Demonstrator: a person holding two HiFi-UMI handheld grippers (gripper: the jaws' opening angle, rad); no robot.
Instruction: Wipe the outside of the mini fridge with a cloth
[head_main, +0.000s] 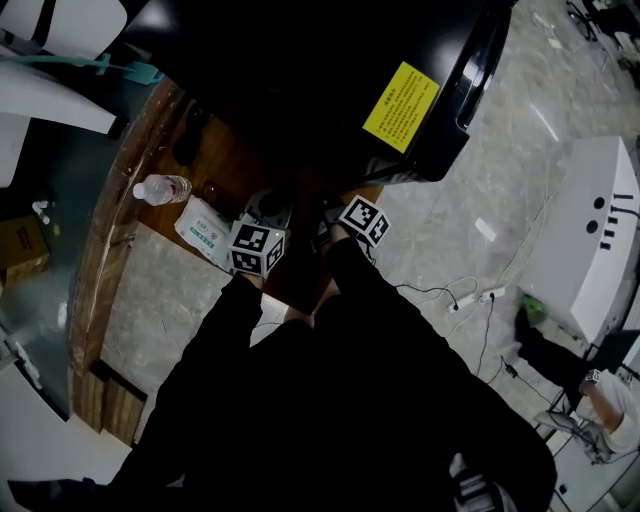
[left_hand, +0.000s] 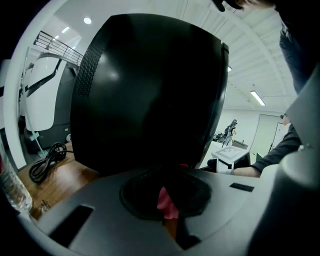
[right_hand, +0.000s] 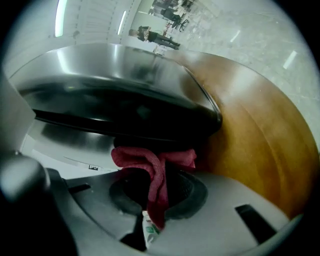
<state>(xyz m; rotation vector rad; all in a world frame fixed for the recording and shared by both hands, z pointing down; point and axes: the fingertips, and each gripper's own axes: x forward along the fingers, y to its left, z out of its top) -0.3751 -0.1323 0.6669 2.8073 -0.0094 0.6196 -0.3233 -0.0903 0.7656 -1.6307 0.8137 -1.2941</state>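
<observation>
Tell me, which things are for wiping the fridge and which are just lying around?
For the job: black mini fridge; red cloth, pinched in the right hand-held gripper and the left hand-held gripper.
Just lying about: water bottle; white packet; black cable; power strip.

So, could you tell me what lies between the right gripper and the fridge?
A red cloth, pinched in the right gripper, bunched against the fridge; the right gripper view shows it.
</observation>
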